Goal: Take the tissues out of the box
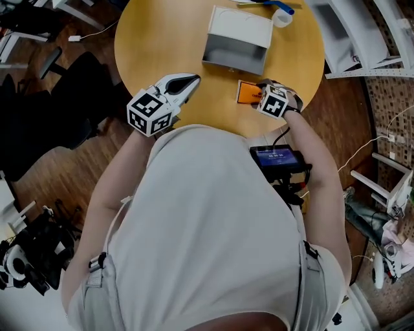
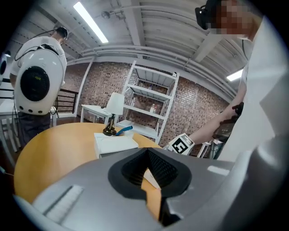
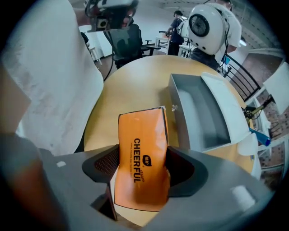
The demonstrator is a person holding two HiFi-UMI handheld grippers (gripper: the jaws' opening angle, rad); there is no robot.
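Note:
An orange tissue pack [image 1: 246, 92] lies at the near right of the round yellow table [image 1: 162, 39], just outside the open grey box [image 1: 234, 57]. My right gripper [image 1: 260, 92] is shut on the pack's near end. In the right gripper view the pack [image 3: 140, 167] fills the space between the jaws of the right gripper [image 3: 143, 149], with both black pads against its sides, and the empty box [image 3: 198, 117] stands beyond. My left gripper [image 1: 191, 81] hovers over the table's near left, shut and empty. In the left gripper view the left gripper [image 2: 146, 151] points toward the box [image 2: 115, 144].
The box's white lid [image 1: 239, 26] stands open behind it. A tape roll [image 1: 281, 17] and a blue pen [image 1: 282, 8] lie at the table's far edge. White shelving [image 1: 362, 39] stands to the right, dark chairs [image 1: 65, 90] to the left. A small screen device [image 1: 278, 158] hangs on my chest.

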